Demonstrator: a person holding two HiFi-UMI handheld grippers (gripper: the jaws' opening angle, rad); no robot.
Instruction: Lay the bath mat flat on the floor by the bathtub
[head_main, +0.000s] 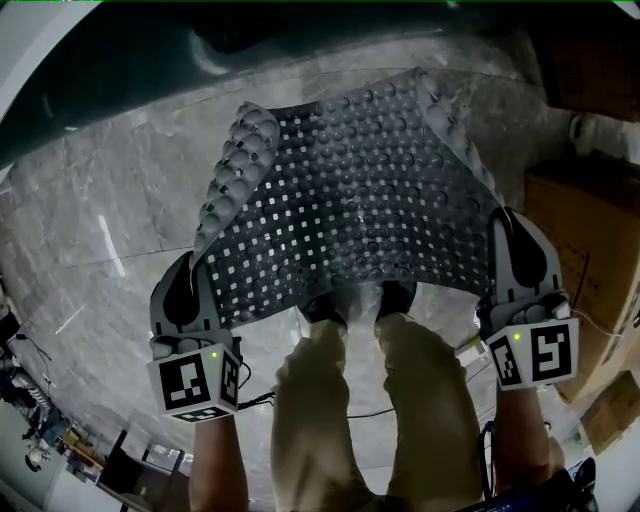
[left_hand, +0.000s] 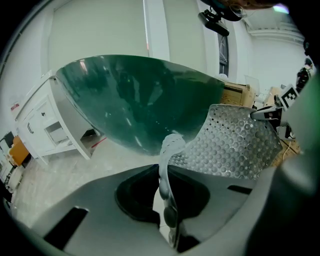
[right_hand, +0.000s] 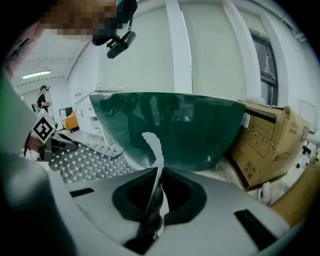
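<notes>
left claw (head_main: 190, 285) clamping mat (head_main: 360, 195) near corner | right claw (head_main: 517, 250) clamping other corner | mat hanging above floor (head_main: 100, 240) by tub (left_hand: 135, 100)

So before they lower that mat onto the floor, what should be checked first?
1. Left gripper clamped on mat: ok.
2. Right gripper clamped on mat: ok.
3. Mat spread wide between them: ok.
4. Mat lying flat: not ok, both side edges curl up.
5. Tub just past the mat's far edge: ok.
6. Floor under the mat bare: cannot tell; the shoes sit at its near edge.
</notes>
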